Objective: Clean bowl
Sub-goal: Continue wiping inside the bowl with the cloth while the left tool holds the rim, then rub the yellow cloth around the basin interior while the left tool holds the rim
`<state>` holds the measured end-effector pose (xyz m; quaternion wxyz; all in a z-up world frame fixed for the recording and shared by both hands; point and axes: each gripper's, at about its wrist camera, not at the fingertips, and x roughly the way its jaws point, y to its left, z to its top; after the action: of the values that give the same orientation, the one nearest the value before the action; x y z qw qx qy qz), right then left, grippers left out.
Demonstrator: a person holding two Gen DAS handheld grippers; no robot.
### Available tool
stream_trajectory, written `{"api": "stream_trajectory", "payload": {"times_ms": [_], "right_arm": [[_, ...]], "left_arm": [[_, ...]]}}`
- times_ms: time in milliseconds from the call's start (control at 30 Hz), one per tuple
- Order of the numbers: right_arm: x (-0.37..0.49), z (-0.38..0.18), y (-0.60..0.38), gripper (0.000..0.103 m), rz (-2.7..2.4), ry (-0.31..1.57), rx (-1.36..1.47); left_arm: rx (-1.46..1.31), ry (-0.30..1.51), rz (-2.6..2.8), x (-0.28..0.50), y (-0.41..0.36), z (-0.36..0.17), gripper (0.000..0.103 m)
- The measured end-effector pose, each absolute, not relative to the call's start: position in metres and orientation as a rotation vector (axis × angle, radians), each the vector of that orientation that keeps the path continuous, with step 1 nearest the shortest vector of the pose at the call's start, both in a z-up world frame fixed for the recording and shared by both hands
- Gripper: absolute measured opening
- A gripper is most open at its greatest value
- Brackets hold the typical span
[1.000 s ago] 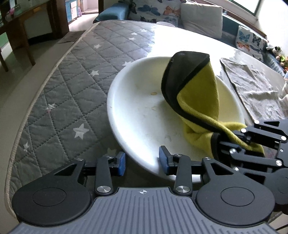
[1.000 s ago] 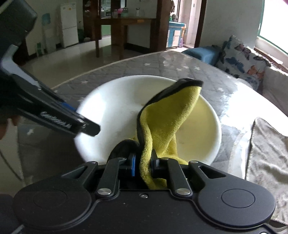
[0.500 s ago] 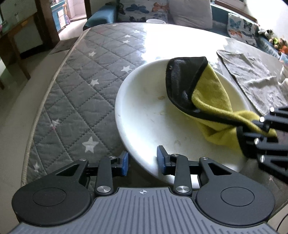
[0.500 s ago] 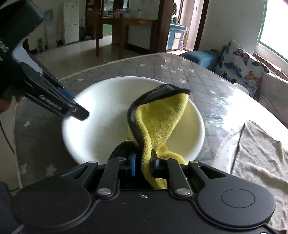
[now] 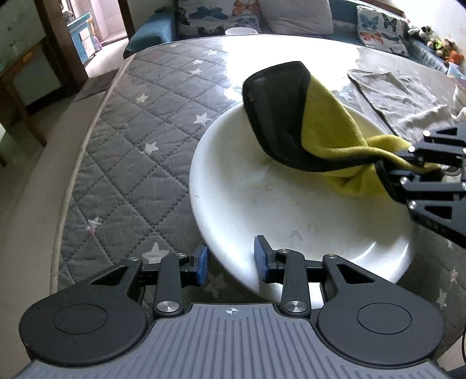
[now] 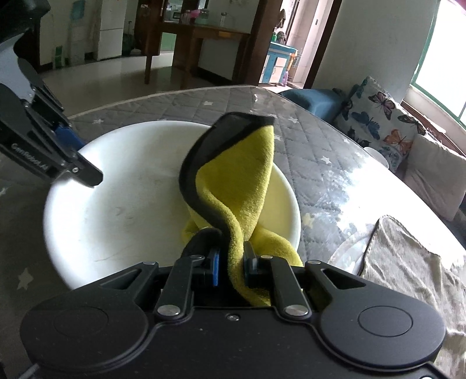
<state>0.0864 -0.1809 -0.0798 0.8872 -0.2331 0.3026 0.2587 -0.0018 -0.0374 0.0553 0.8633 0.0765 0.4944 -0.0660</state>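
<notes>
The wide white ceramic bowl (image 5: 291, 210) on the grey star-quilted table cover (image 5: 139, 151) has slid rightward. The right gripper (image 6: 231, 266) pinches a yellow black-edged cloth (image 6: 238, 177) above it. The left gripper (image 5: 230, 259) straddles its rim, unclamped; wiping may skid it.

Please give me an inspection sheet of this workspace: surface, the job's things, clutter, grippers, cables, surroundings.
Surface: grey quilted star-print cover under a glossy clear sheet.
Job's things: wide white shallow bowl, faint yellowish smears inside; yellow microfibre cloth with black edging standing up over the bowl.
Clutter: crumpled grey towel lying flat beside the bowl.
Grippers: left gripper open, fingers straddling the bowl's near rim; right gripper shut on the cloth.
Cables: thin dark one at the left view's lower right edge, barely visible.
Surroundings: butterfly-print cushions, wooden table, white fridge.
</notes>
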Motion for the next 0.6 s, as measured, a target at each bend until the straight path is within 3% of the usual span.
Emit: {"api": "stream_trajectory", "payload": {"times_ms": [600], "right_arm": [[0.13,-0.083,-0.161,0.014,0.526,0.627,-0.408]], "left_arm": [[0.215,1.03,-0.14,0.015,-0.038,0.053,0.037]]}}
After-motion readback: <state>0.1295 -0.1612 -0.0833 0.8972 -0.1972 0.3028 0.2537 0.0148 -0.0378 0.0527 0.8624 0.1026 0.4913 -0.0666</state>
